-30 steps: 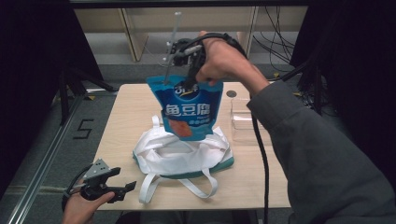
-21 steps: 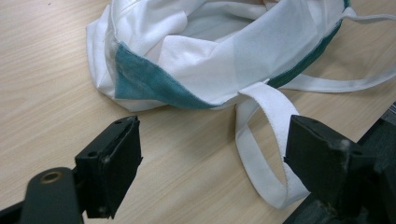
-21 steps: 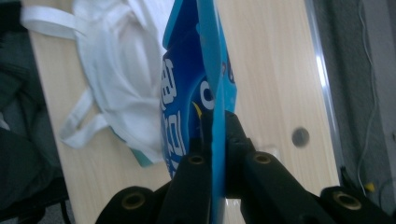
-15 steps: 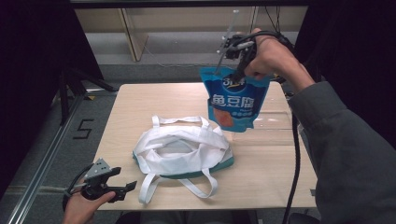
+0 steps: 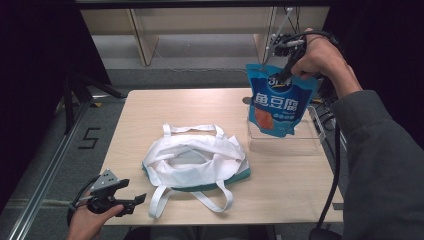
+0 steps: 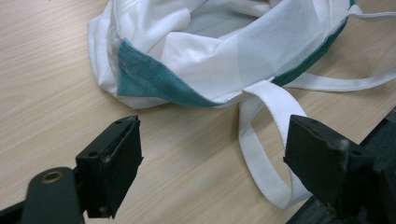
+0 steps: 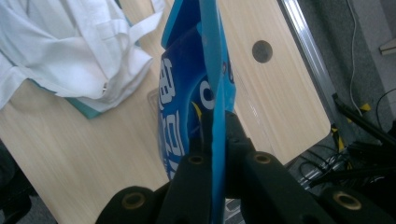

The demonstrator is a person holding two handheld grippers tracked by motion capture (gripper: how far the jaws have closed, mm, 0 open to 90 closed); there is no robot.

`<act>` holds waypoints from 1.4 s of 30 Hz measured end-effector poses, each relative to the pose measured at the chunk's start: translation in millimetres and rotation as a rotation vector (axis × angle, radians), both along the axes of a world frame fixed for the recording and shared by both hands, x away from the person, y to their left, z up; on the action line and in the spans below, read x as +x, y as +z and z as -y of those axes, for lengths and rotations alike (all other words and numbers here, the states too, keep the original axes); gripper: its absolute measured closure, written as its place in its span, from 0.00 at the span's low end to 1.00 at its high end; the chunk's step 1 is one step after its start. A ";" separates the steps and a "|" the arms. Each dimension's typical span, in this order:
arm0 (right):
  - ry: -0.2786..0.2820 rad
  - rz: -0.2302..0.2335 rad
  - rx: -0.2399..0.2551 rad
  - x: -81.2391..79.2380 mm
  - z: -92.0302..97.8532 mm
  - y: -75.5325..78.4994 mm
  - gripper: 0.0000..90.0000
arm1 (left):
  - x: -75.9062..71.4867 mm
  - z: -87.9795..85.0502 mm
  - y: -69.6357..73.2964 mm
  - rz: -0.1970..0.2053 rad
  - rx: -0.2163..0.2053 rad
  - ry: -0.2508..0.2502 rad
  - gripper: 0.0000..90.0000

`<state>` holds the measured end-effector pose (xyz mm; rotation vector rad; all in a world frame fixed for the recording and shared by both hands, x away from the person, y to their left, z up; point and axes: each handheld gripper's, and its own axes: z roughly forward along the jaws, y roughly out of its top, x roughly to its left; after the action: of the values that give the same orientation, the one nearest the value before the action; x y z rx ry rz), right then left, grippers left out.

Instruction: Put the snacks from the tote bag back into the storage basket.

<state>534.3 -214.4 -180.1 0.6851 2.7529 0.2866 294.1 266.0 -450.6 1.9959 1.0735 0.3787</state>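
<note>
Blue snack pouch (image 5: 278,105) hangs from the right gripper (image 5: 286,75), jaws clamped on its top edge, above a clear tray (image 5: 283,142); left gripper (image 6: 212,163) jaws gape, white tote bag (image 6: 224,51) beyond them; right gripper view: pouch (image 7: 187,93) pinched edge-on between jaws

A blue snack pouch (image 5: 278,102) carries three large white Chinese characters across its front, reading 鱼豆腐. Above them, near the pouch's top edge, sits a small round white logo whose lettering is too small to read. In the right gripper view, parts of the same white characters run down the pouch's side, seen nearly edge-on and cut off. On the grey floor to the left of the table (image 5: 165,107), a dark mark (image 5: 89,138) shaped like the digit 5 stands out.
</note>
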 end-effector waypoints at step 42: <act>-0.075 -0.075 0.102 38.3 35.2 -83.1 1.00 | 1.1 -2.9 0.9 -0.009 0.020 -0.005 0.20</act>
<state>572.6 -249.6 -263.3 0.8396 2.7909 0.3942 295.2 268.9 -449.7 2.0192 1.0741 0.3800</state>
